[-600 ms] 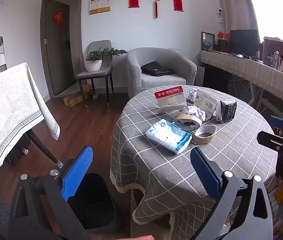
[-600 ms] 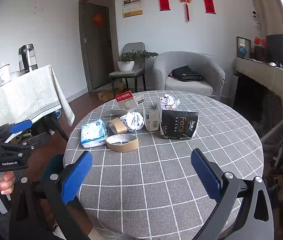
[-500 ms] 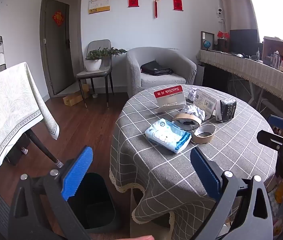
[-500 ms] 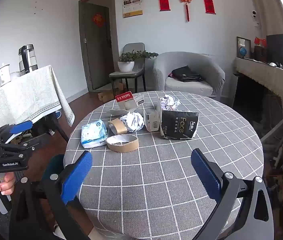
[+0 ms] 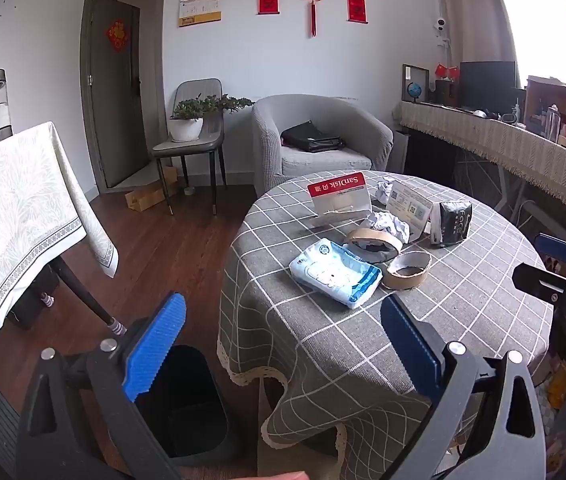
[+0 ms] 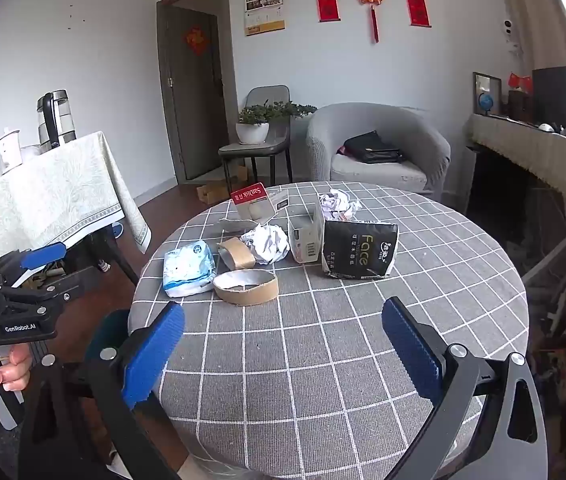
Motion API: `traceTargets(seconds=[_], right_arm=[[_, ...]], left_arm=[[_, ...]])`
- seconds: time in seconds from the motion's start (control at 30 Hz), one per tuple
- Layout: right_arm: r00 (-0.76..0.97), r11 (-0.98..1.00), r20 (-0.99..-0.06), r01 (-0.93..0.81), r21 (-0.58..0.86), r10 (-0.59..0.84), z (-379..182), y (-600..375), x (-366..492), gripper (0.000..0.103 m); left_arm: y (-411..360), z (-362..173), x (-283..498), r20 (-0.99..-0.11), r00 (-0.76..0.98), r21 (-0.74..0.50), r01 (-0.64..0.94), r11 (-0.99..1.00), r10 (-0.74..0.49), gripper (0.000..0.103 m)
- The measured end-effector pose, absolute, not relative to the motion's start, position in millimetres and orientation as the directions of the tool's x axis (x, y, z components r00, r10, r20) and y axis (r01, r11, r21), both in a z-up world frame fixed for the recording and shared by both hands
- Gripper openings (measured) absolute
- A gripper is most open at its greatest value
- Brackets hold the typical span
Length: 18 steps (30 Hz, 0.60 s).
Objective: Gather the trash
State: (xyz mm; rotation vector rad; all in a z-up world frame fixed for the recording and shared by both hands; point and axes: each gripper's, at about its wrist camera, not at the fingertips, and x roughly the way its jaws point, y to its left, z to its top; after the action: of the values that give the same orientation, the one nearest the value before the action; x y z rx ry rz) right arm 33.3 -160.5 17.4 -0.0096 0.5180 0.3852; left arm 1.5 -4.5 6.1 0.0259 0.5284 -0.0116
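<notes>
At far left, my left gripper point(image 5: 279, 328) hangs with fingers spread wide and empty, above a dark bin point(image 5: 187, 404) on the floor beside the round table point(image 6: 363, 360). On the table, the trash lies in a cluster: a blue-white wipes pack point(image 6: 188, 268), its long axis running away from me, then a cardboard tape ring point(image 6: 246, 286), crumpled paper point(image 6: 267, 243) and a black tissue bag point(image 6: 359, 254). My right gripper point(image 6: 283, 336), also spread and empty, faces the cluster from the near side; I judge it nearer the ring.
</notes>
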Motion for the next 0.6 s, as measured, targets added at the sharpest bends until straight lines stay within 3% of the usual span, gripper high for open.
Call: traceTargets(seconds=[0.6], right_arm=[[0.797, 0.929, -0.489, -0.359, 0.087, 0.354, 17.3, -158.3, 31.4, 0.1]], left_arm=[[0.2, 5.1, 1.0, -0.506, 0.863, 0.016, 0.016, 1.0, -0.006, 0.1]])
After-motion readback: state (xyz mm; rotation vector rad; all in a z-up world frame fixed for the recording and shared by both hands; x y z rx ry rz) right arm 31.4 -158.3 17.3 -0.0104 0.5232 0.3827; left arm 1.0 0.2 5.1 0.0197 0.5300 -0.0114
